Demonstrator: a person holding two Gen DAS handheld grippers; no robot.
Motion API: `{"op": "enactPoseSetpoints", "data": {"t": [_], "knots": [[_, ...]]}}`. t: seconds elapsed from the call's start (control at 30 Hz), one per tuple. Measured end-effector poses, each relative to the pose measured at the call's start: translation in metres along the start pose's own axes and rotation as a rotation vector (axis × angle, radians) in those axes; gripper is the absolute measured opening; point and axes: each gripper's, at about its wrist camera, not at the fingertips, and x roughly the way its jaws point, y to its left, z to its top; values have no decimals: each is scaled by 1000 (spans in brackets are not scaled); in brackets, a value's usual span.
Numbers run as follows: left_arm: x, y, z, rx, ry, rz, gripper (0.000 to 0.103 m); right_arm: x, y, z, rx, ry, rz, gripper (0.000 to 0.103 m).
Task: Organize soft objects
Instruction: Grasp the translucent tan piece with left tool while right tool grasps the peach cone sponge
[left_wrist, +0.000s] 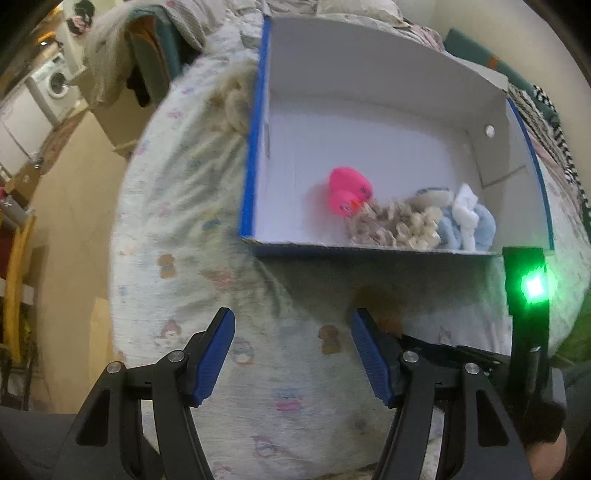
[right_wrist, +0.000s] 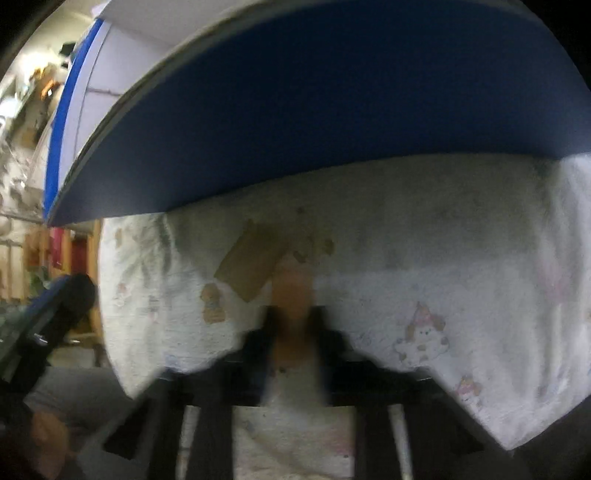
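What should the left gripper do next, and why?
Probably advance the left gripper toward the cream fluffy item. Its jaws stand open and empty over the sheet, and that item lies outside the box against its left wall, while the pink toy already sits inside.

The box (left_wrist: 369, 74) is white inside, with a bright blue rim and a darker blue outer wall (right_wrist: 332, 92). Against its near wall, a hot-pink duck (left_wrist: 349, 190) with an orange beak sits beside a beige-and-cream knotted toy (left_wrist: 391, 221), then a pale blue and white cloth (left_wrist: 467, 221). Under the box, the bedsheet (left_wrist: 184, 221) is off-white, printed with small pastel teddy bears. The left gripper (left_wrist: 291, 328) is black with blue ribbed pads (left_wrist: 216, 350).
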Motion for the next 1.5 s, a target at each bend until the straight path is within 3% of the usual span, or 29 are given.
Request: {"op": "enactPoseSetpoints", "data": {"t": [0.13,0.43,0.7,0.73,0.83,0.97,1.1,1.33,1.5], "knots": [[14,-6,-3,16,52,-56,63,-22,-15,-1,4,-31,38,6],[54,-41,-2,97,128,-68,63,-76,-41,-1,37,-136,78,6],[93,-62,3,154,182,-46,62,-73,-61,-10,89,-144,91,6],[96,-63,3,155,183,-41,56,-74,-61,-9,87,-146,92,6],[104,-65,4,166,193,-50,25,-71,-56,-7,86,-150,98,6],[100,-67,4,188,181,-79,10,-70,-56,-7,81,-147,103,6],[92,-60,4,159,166,-107,9,-70,-56,-8,75,-147,104,6],[65,-54,10,76,113,-54,9,-72,-53,-9,64,-150,83,6],[51,-33,2,15,114,-63,9,-77,-48,-9,57,-160,82,6]]}}
